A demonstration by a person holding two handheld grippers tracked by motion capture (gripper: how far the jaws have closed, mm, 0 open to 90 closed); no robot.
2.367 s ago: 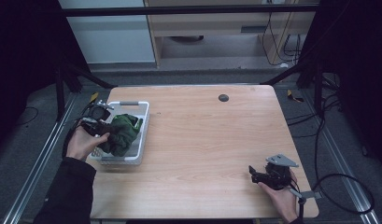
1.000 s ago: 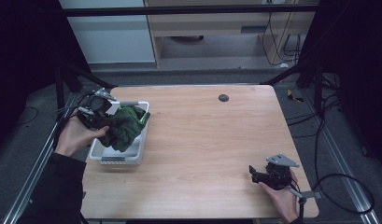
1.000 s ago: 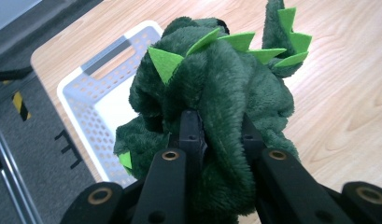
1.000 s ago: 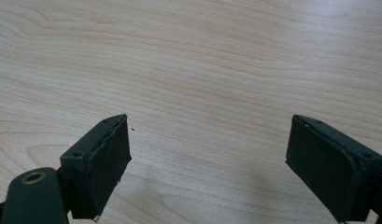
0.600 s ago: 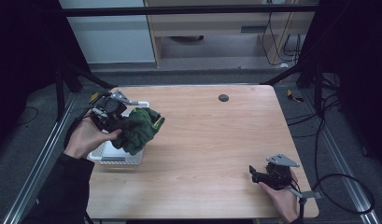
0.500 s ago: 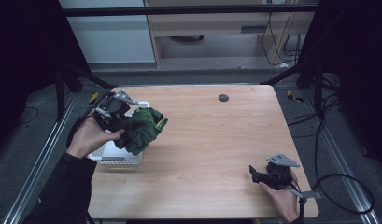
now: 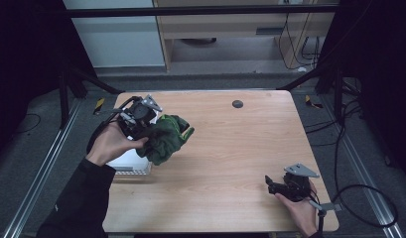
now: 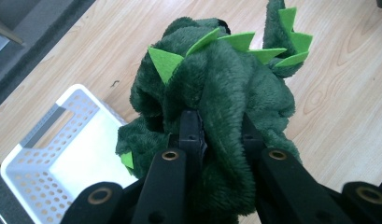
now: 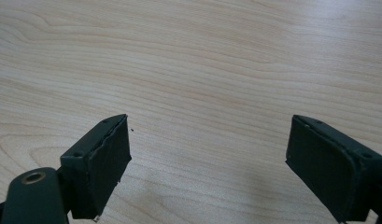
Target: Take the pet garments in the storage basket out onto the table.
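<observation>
A dark green plush dinosaur (image 7: 166, 139) with light green felt spikes hangs in the air just right of the white basket (image 7: 128, 163). My left gripper (image 7: 150, 130) is shut on it, its black jaws pressed into the plush body (image 8: 226, 107). Below it in the left gripper view lie the perforated white basket (image 8: 44, 154), with nothing inside, and bare wood. My right gripper (image 7: 272, 187) rests low over the table near the front right corner. Its jaws stand wide open (image 9: 207, 158) with nothing but wood grain between them.
The light wooden table (image 7: 230, 148) has a small dark round disc (image 7: 237, 103) near its far edge. Black frame rails and trailing cables run along both sides, and a cabinet stands beyond the far edge.
My left gripper has lifted the plush dinosaur out of the basket and carried it rightward over the table. The right gripper has not moved.
</observation>
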